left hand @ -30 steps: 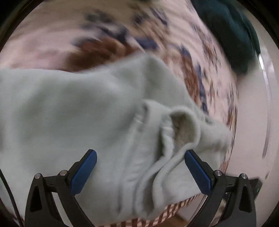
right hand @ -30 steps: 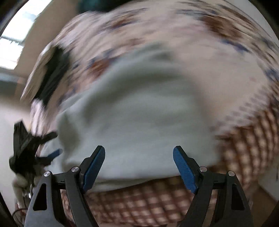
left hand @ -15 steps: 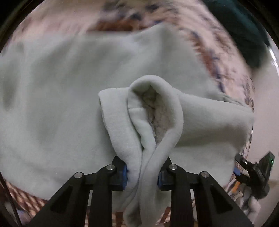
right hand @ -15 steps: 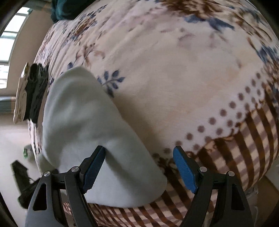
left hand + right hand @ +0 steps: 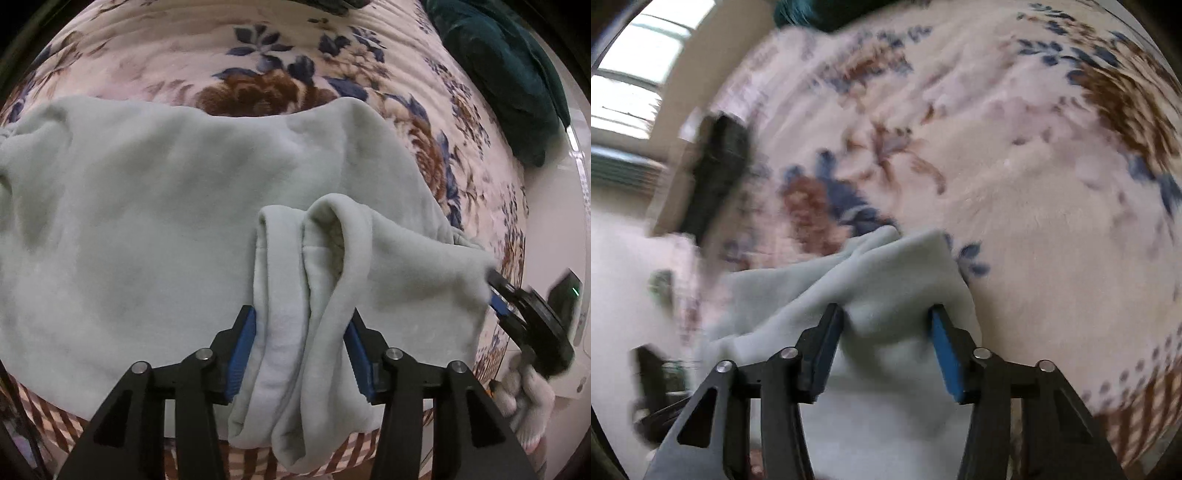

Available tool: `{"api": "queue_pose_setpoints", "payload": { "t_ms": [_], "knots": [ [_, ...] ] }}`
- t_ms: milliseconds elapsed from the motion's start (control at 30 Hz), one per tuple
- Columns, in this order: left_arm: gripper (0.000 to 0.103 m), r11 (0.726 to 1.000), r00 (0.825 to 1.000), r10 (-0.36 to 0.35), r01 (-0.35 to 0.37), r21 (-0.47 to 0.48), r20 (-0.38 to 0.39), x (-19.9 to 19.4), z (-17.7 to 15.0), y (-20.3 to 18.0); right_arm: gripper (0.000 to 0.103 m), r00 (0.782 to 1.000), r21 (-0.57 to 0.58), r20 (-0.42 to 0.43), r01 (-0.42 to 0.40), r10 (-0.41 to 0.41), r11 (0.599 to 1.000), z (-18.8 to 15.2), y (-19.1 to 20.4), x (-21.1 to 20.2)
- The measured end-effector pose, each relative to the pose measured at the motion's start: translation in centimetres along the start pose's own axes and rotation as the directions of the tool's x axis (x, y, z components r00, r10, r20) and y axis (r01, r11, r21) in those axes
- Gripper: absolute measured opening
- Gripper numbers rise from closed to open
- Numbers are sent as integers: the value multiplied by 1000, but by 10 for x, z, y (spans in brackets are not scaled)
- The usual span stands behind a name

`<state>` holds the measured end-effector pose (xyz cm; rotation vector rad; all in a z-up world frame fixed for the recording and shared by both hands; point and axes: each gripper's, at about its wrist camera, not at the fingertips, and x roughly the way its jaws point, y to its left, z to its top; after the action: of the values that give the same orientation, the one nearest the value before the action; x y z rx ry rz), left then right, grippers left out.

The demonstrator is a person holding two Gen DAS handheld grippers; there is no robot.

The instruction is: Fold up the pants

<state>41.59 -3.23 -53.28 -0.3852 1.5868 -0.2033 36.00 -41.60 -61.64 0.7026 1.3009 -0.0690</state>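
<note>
On the bed, over a floral blanket (image 5: 280,48), the pale mint fleece pants (image 5: 147,206) lie spread wide, their near edge hanging toward the checked border of the bedding. The left tongs (image 5: 301,339) are closed on a bunched ridge of that fabric, which looks like a cuff or waistband end doubled on itself, with both blue pads pressed into the cloth. From the left wrist view the right tongs (image 5: 496,301) show at the far right, gripping the neighbouring corner of the same edge. The right wrist view confirms it: the right tongs (image 5: 886,332) are narrowed onto a raised hump of the pants (image 5: 894,280), though motion blur leaves the firmness of that pinch uncertain.

By my reading the fold is at an early-to-middle stage. Both near corners are gripped and slightly lifted, but the edge has not been carried across; most of the garment lies as one broad layer, so the actual folding over and any second fold remain to be done.

Compared with half a second ago, the left tongs hold the same bunch but a little wider apart, and the view is sharper. The right tongs were then wide open with the pants corner lying flat between them; now they have closed on it.

A dark teal cloth (image 5: 509,74) sits at the bed's far corner, well apart.
</note>
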Motion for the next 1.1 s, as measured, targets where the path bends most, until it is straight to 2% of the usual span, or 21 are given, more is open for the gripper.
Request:
{"api": "queue_pose_setpoints", "payload": {
  "t_ms": [100, 233, 400, 433, 533, 600, 667, 800, 833, 900, 1000, 1067, 1100],
  "knots": [
    [45, 1000, 1000, 11, -11, -4, -2, 1, -4, 5, 49, 998, 45, -42, 53, -51, 998, 22, -10, 40],
    [47, 999, 1000, -3, 3, -46, -7, -8, -13, 15, 50, 995, 38, -76, 71, -68, 997, 30, -11, 49],
    [47, 994, 998, -58, 60, -86, 35, -27, -16, 18, 63, 997, 66, -77, 25, -20, 997, 12, -16, 4],
    [49, 994, 997, -68, 71, -84, 30, -24, -15, 16, 67, 998, 69, -59, 24, -20, 997, 3, -18, -8],
    [49, 997, 998, -62, 61, -47, -21, -5, -15, 5, 68, 998, 98, -53, 25, -20, 995, -29, -32, -31],
    [49, 999, 999, 27, -26, 26, -34, 4, -20, -5, 68, 997, 129, -80, 19, -8, 991, -54, -45, -33],
    [51, 988, 990, 136, -132, 78, -41, 11, -27, -8, 68, 994, 150, -105, 56, -40, 987, -76, -57, -31],
    [51, 978, 983, 181, -175, 115, -41, 21, -34, 0, 68, 987, 208, -156, 68, -36, 976, -111, -80, -21],
    [51, 982, 986, 164, -159, 102, -44, 19, -33, 1, 68, 987, 215, -161, 62, -28, 975, -114, -82, -20],
    [51, 996, 996, 81, -79, 30, -47, 8, -30, 6, 68, 987, 219, -154, 66, -33, 973, -118, -84, -23],
    [51, 996, 1000, -14, 13, -85, -19, -15, -37, 23, 68, 988, 222, -141, 86, -55, 971, -122, -80, -33],
    [51, 988, 997, 4, 7, -157, 74, -42, -51, 40, 68, 987, 202, -140, 109, -82, 973, -125, -75, -40],
    [51, 981, 988, 38, -10, -192, 146, -61, -62, 54, 68, 982, 164, -138, 153, -131, 974, -125, -64, -42]
  ]
}}
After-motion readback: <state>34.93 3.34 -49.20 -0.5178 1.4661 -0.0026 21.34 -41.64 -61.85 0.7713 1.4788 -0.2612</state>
